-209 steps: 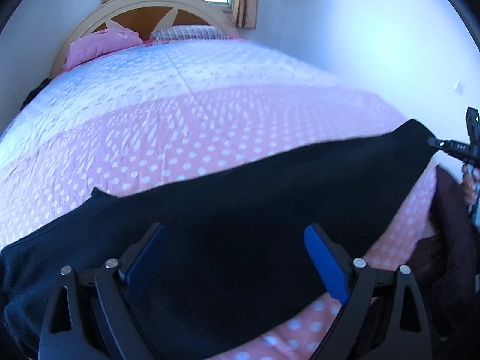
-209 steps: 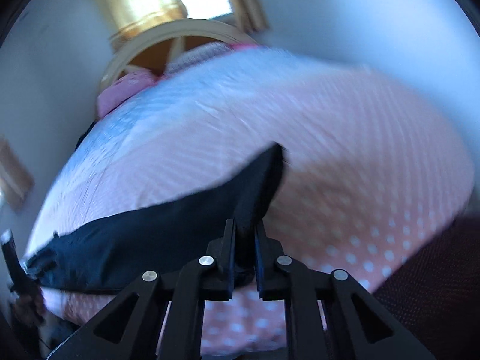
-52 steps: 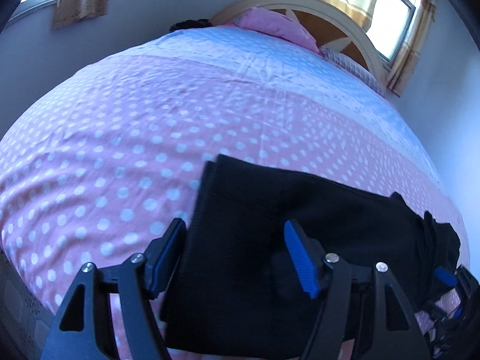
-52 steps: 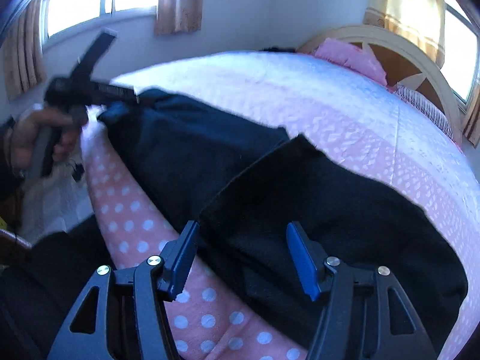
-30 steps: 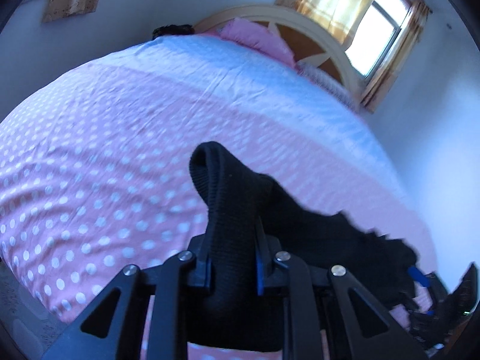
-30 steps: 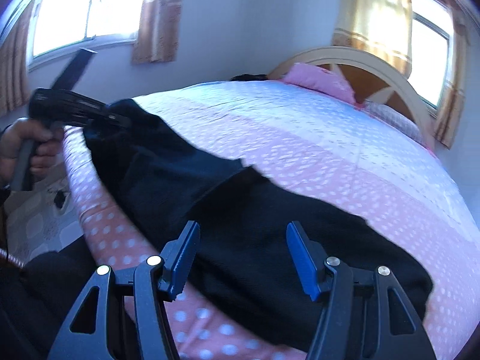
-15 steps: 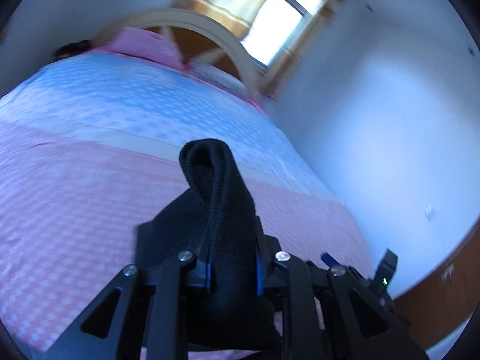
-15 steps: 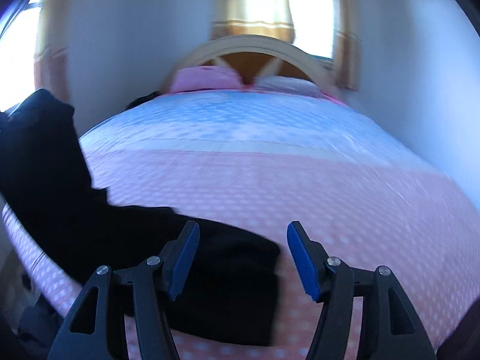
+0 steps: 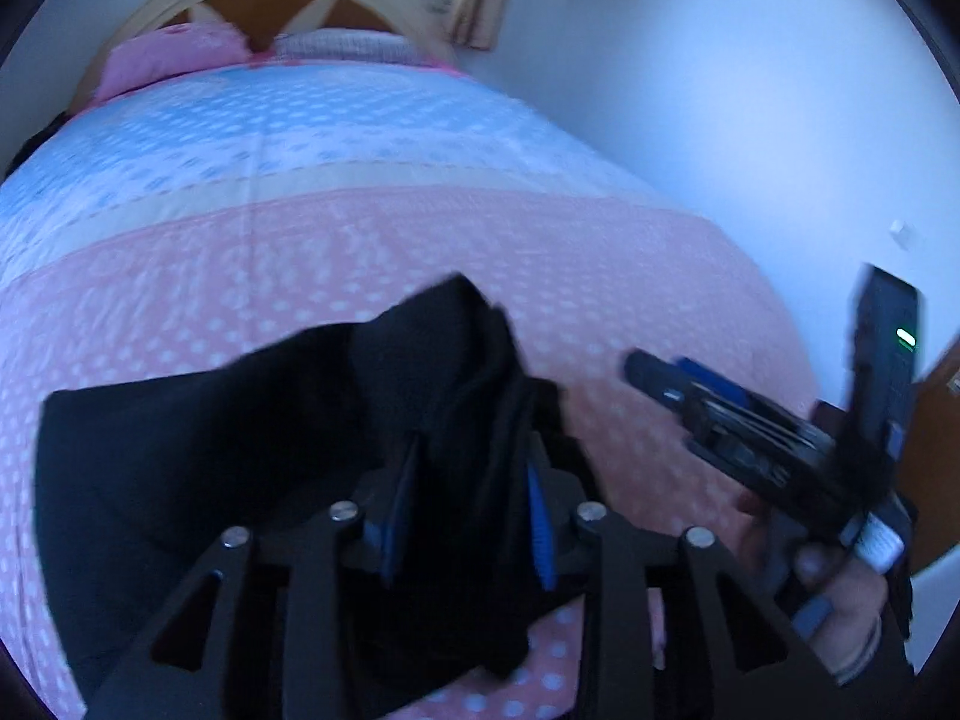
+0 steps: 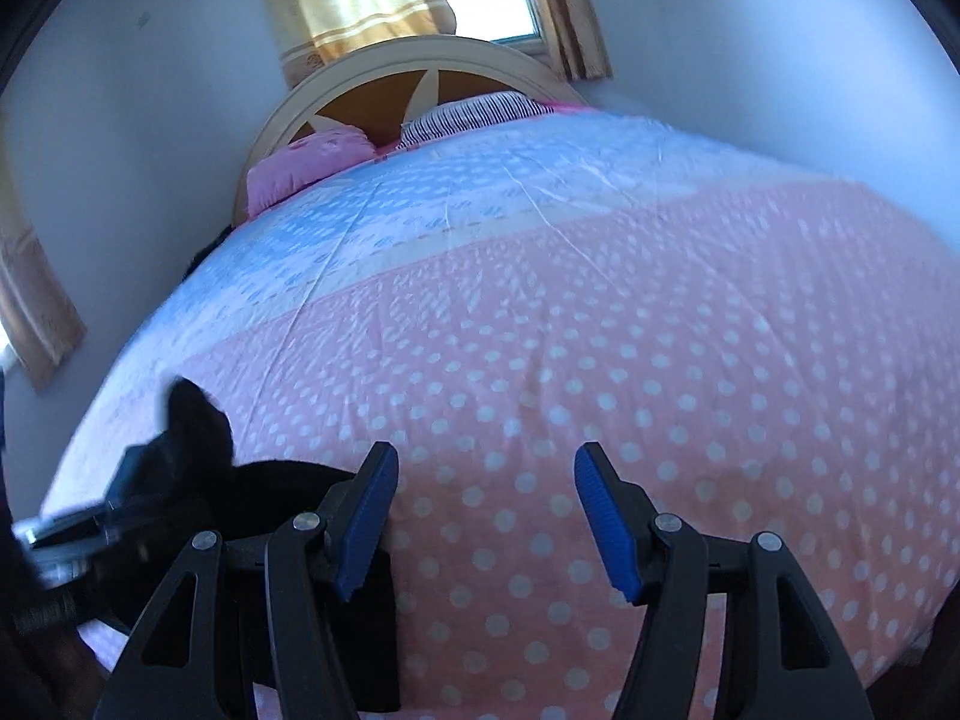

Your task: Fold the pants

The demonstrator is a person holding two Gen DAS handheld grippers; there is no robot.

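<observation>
Through the left wrist camera, my left claw [image 9: 465,516] is clamped on a bunched end of the black knit pants [image 9: 198,456], blue pads pressed to either side of the cloth. The rest of the pants lies spread on the pink polka-dot bedspread [image 9: 270,276], at its near edge, trailing off to the left of the claw. I judge I am mid-fold, carrying the gripped end across the body of the garment. The next move calls for laying this end down square on the lower layer, then letting go. The right claw [image 9: 648,369] shows just right of the pants, blurred, held by a hand [image 9: 840,594]; from here I cannot tell how its fingers stand.

Through the right wrist camera, that right claw [image 10: 483,516] stands wide and empty above the bedspread, nothing between its blue pads. The pants sit at the lower left, just beside its left finger and partly cut off behind it. The left gripper there is a dark smear, and how neat the fold is I cannot make out.
</observation>
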